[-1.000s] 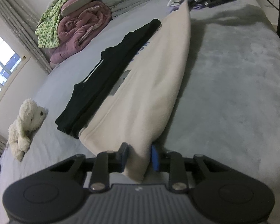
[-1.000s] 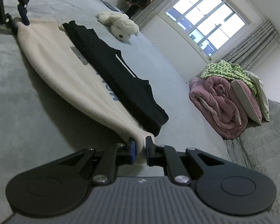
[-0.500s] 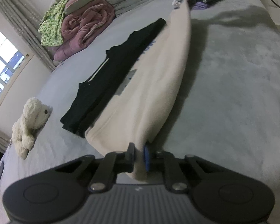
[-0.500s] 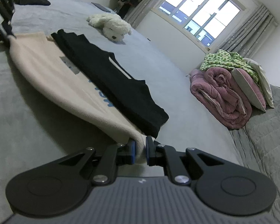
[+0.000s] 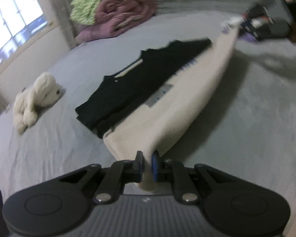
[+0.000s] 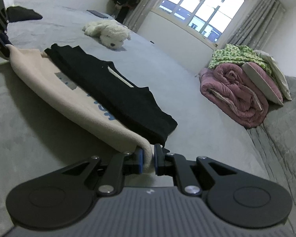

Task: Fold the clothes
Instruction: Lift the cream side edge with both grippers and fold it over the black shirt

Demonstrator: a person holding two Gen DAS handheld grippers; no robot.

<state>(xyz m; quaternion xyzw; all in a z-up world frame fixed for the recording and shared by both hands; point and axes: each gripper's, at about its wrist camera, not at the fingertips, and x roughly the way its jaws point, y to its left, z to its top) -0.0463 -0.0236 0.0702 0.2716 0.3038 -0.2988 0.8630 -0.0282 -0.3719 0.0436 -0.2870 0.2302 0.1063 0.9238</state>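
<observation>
grey bed [image 6: 39, 134] under it all, the cream sweatshirt [image 6: 49, 83] is stretched lengthwise between the left gripper [image 5: 147, 165] and right gripper [image 6: 148, 159], fingers of each pinched on an end, raised edge probably folding over toward the black shirt [image 6: 112, 90].

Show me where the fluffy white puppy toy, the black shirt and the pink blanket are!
White plush dog [image 6: 108, 33]: right wrist view, on its back.
Black shirt [image 6: 116, 90]: right wrist view, middle of the folded fabric.
Pink rolled blanket [image 6: 232, 92]: right wrist view, centre of the roll.
</observation>
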